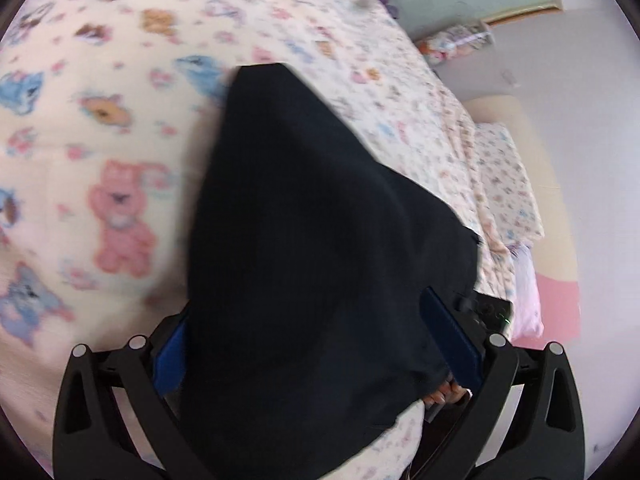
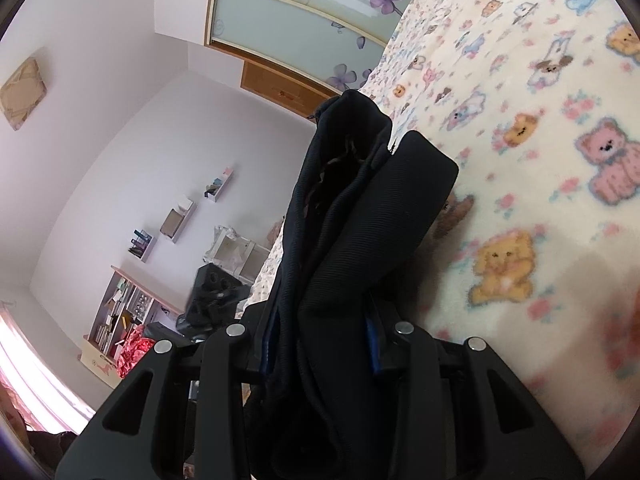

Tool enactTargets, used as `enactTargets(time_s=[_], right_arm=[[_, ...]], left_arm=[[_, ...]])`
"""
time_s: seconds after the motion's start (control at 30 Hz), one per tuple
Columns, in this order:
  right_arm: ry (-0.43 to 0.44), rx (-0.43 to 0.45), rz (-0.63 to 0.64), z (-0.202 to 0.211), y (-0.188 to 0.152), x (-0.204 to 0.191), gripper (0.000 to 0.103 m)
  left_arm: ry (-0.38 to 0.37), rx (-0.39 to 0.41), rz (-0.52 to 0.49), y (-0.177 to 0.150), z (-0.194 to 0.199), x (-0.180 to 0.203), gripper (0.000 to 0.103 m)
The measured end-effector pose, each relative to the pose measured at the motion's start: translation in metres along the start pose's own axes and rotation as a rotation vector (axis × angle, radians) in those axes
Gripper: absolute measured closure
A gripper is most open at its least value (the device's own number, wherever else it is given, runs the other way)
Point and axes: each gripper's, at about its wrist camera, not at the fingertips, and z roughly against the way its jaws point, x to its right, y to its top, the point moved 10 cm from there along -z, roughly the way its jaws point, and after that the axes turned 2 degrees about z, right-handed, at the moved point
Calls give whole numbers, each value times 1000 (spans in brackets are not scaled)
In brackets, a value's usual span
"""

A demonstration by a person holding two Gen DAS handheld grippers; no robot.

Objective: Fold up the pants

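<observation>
Pants (image 1: 320, 240), dark, soft & floppy, hang mid-frame over the teddy-print bed (image 1: 100, 140) w/ your left gripper (image 1: 320, 344) jaws wide around bunched cloth, right gripper (image 2: 320, 336) jaws narrow, clamped on folded layers, so I'd grip thick hems, not single plies.

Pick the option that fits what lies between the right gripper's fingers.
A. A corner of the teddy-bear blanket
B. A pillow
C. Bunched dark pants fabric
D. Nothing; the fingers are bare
C: in the right wrist view, thick folds of the dark pants run up between the fingers of the right gripper, while the teddy-bear blanket lies flat beside it.
</observation>
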Motion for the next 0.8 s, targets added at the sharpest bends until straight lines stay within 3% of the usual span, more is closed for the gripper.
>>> enactTargets(time_s=[0.1, 0.2, 0.3, 0.6, 0.73, 0.8], right_arm=[[-7, 8, -15, 3, -2, 4, 68], [-10, 9, -24, 4, -2, 7, 68], [-18, 8, -25, 5, -3, 9, 67], [-121, -8, -19, 7, -5, 21, 62], [-131, -7, -19, 9, -4, 23, 61], [-127, -7, -23, 8, -5, 23, 59]], left_arm=[[-116, 20, -33, -3, 5, 28, 2], [-142, 15, -4, -3, 3, 26, 2], [-171, 0, 93, -1, -1, 8, 2], [-30, -48, 88, 4, -27, 1, 8], [43, -61, 87, 6, -27, -5, 30], [41, -59, 119, 8, -24, -11, 38]])
